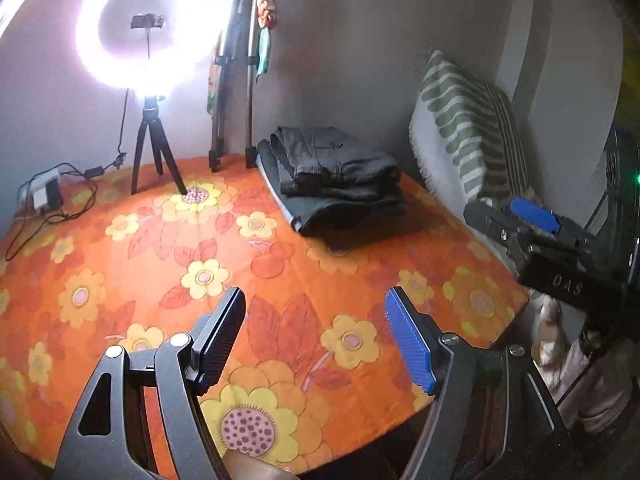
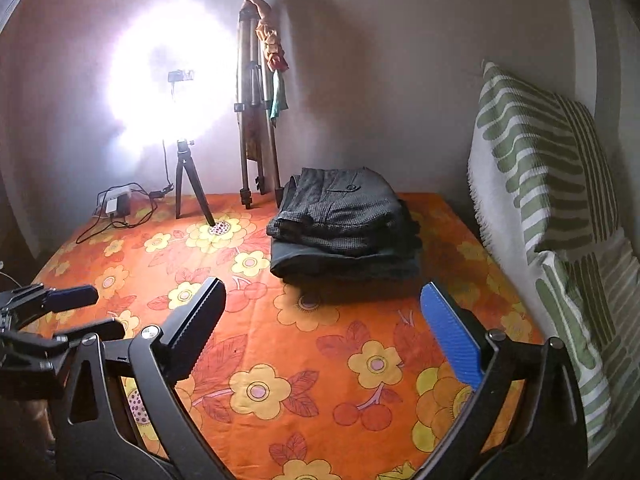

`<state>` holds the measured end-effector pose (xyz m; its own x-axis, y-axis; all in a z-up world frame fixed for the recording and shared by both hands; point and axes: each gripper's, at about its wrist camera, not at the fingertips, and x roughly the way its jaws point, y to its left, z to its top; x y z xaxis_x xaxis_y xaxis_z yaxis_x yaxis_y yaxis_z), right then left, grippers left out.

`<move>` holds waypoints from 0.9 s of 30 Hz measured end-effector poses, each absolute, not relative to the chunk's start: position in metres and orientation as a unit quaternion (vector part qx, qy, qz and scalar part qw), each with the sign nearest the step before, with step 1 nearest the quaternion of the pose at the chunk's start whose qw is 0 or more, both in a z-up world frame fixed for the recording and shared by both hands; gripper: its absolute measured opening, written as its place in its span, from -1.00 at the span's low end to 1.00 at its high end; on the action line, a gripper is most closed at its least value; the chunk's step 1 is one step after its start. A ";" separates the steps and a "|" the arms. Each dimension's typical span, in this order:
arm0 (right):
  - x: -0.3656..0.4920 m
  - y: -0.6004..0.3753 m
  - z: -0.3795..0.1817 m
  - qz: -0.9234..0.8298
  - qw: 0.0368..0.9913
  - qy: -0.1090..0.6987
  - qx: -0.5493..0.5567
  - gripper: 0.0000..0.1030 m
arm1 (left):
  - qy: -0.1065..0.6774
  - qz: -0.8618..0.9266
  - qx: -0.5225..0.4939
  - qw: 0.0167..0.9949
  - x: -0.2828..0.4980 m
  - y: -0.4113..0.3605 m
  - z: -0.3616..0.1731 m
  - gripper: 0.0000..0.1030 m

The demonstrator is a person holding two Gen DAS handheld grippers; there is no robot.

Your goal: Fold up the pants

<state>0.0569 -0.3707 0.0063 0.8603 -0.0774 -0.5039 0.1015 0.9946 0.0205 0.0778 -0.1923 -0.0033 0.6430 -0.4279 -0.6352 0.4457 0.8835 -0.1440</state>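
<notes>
A stack of folded dark grey pants (image 1: 336, 176) lies at the back of the bed on the orange flowered sheet (image 1: 224, 248); it also shows in the right wrist view (image 2: 344, 228). My left gripper (image 1: 316, 340) is open and empty, held above the sheet near the front edge, well short of the pants. My right gripper (image 2: 324, 336) is open and empty, also in front of the pants. The right gripper shows at the right of the left wrist view (image 1: 532, 224). The left gripper shows at the left edge of the right wrist view (image 2: 60, 312).
A lit ring light on a small tripod (image 1: 154, 80) stands at the back left, with a charger and cables (image 1: 48, 192) beside it. A folded tall tripod (image 1: 236, 80) leans on the wall. Green striped pillows (image 2: 552, 208) stand along the right wall.
</notes>
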 end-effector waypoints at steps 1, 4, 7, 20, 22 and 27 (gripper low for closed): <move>0.058 -0.370 0.003 -0.046 0.964 0.261 0.025 0.94 | 0.349 -0.240 0.016 0.906 0.077 -0.192 -0.006 0.40; 0.062 -0.368 -0.004 -0.046 0.962 0.267 0.025 0.95 | 0.364 -0.234 0.019 0.901 0.076 -0.192 -0.013 0.40; 0.066 -0.366 -0.010 -0.047 0.961 0.272 0.023 0.95 | 0.366 -0.218 0.031 0.904 0.075 -0.192 -0.016 0.40; 0.075 -0.357 -0.017 -0.045 0.959 0.279 0.008 0.95 | 0.353 -0.189 0.040 0.916 0.074 -0.186 -0.011 0.40; 0.075 -0.356 -0.018 -0.047 0.959 0.278 0.007 0.95 | 0.351 -0.188 0.043 0.916 0.073 -0.187 -0.011 0.40; 0.075 -0.361 -0.018 -0.048 0.959 0.279 0.011 0.95 | 0.351 -0.186 0.043 0.917 0.072 -0.188 -0.011 0.40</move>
